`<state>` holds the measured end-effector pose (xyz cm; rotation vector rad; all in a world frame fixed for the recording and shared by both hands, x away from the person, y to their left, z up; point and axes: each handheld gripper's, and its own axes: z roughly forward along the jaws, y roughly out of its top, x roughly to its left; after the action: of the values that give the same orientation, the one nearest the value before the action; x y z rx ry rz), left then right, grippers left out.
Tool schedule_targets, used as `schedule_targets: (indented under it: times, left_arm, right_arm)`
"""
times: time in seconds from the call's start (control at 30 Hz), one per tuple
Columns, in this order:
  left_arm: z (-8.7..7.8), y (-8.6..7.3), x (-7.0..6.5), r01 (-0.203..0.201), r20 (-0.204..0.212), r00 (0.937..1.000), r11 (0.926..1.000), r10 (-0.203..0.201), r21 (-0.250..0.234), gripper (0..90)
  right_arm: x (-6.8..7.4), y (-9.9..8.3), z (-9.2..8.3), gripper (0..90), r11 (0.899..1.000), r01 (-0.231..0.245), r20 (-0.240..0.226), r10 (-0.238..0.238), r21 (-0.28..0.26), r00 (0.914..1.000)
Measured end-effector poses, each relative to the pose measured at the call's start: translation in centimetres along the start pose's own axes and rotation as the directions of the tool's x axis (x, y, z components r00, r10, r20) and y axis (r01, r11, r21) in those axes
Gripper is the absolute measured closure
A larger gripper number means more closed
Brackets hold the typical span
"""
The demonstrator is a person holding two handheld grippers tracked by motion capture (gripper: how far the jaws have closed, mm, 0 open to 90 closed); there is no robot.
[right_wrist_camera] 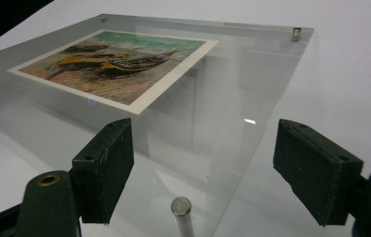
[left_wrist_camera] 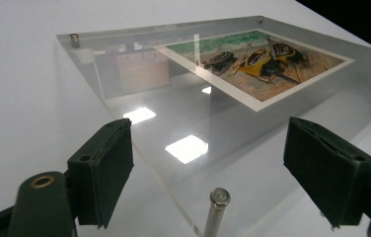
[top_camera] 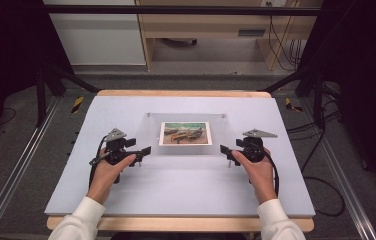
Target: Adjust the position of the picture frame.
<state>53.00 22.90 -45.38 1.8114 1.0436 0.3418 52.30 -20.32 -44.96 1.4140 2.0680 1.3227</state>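
Left tool (top_camera: 146, 150): jaws wide, nothing held.
Right tool (top_camera: 224, 149): jaws wide, nothing held.
Clear frame (top_camera: 151, 135): edges faint in the high view.
Picture (top_camera: 185, 133): details blurry.

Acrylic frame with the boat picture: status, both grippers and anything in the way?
Left gripper open, right gripper open, one at each near corner, nothing held. Acrylic frame flat on the white table, picture under the clear panel. Nothing in the way.

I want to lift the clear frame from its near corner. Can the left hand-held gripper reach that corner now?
Probably yes. The left hand-held gripper is open, facing the clear frame's near corner, with only the metal pin between its jaws and nothing blocking.
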Motion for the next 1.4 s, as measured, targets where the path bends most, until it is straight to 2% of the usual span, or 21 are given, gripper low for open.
schedule_targets:
  times: [0.07,0.13,0.27,0.5,0.73,0.93,1.4]
  left_arm:
    - [0.1,-0.1,0.1,0.016,0.002,0.9999,0.9999,-0.016,-0.002,18.4]
    - [0.2,-0.2,0.1,0.035,0.006,0.9994,0.9994,-0.035,-0.006,17.8]
    - [0.4,-0.6,0.5,0.096,0.029,0.9950,0.9953,-0.095,-0.016,16.2]
    - [0.4,-0.8,0.7,0.133,0.044,0.9903,0.9911,-0.132,-0.012,15.9]
    - [0.6,-1.2,1.2,0.200,0.085,0.9763,0.9797,-0.199,-0.007,15.8]
    - [0.9,-1.3,1.0,0.208,0.106,0.9728,0.9782,-0.206,-0.006,15.6]
    - [1.0,-1.3,1.2,0.201,0.117,0.9731,0.9796,-0.198,-0.008,15.8]
  right_arm:
    - [-0.1,0.1,0.2,23.4,1.000,0.002,-0.005,-0.002,-0.001,1.0000]
    - [-0.2,0.1,0.4,22.3,1.000,-0.017,-0.019,0.017,0.006,0.9997]
    - [-0.3,0.1,0.5,21.6,0.999,-0.034,-0.029,0.034,0.009,0.9990]
    - [-0.2,0.0,0.9,18.9,0.998,-0.060,-0.058,0.061,0.019,0.9964]
    - [-0.4,0.0,1.3,15.4,0.994,-0.102,-0.069,0.104,0.032,0.9922]
    - [-0.7,0.0,1.4,15.5,0.994,-0.106,-0.088,0.109,0.038,0.9901]
    - [-1.0,-0.2,1.3,15.4,0.988,-0.145,-0.110,0.150,0.051,0.9825]
